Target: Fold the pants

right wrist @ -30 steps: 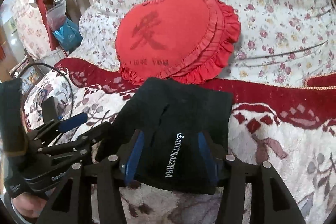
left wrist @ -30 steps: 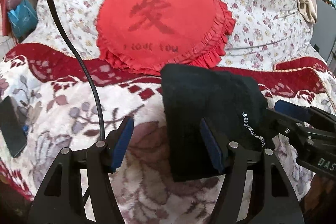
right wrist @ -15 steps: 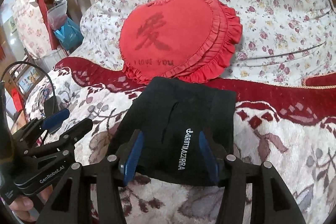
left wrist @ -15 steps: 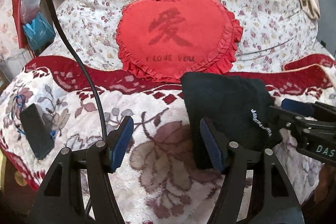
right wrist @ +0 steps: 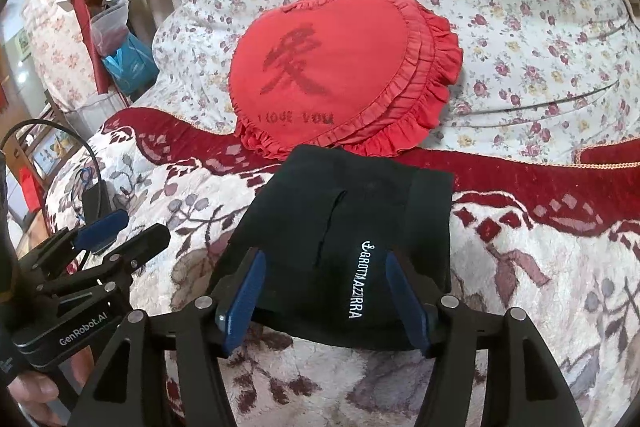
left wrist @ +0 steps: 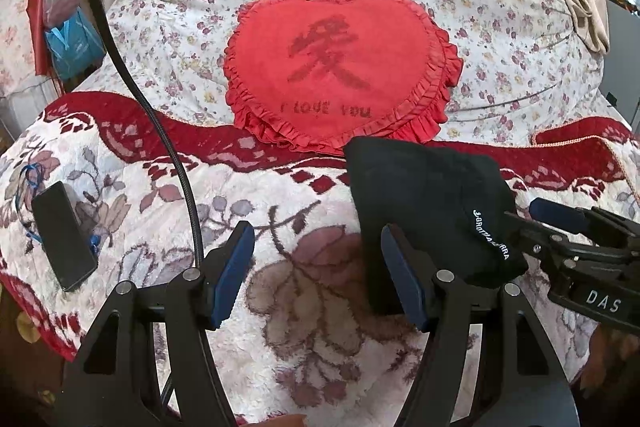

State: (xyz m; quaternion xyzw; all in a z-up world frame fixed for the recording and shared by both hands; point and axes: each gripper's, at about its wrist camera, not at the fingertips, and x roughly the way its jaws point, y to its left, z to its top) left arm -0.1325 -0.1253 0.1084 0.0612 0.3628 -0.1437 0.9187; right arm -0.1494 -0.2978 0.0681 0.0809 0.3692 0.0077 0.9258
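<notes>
The black pants (right wrist: 360, 195) lie folded into a small square on the floral blanket (right wrist: 540, 287), white lettering facing up. My right gripper (right wrist: 324, 263) straddles their near edge. Its jaws are opening, and the cloth between the blue pads looks slack, not pinched. The left wrist view shows the same pants (left wrist: 420, 195) at the right, with the right gripper (left wrist: 560, 223) at their right edge. My left gripper (left wrist: 316, 239) stands open over bare blanket just left of the pants, nothing between its fingers. It also appears as the left gripper (right wrist: 120, 231) at the left of the right wrist view.
A red heart-shaped pillow (left wrist: 336, 67) leans on a flowered duvet (left wrist: 500, 7) right behind the pants. A dark phone (left wrist: 62, 235) lies on the blanket at the left, near the bed's edge. A black cable (left wrist: 160, 131) arcs across the left side. Bags (left wrist: 72, 43) hang beyond.
My left gripper has drawn back and to the left, off the pants, which now sit further right in its view. The right gripper's fingers have spread a little around the pants.
</notes>
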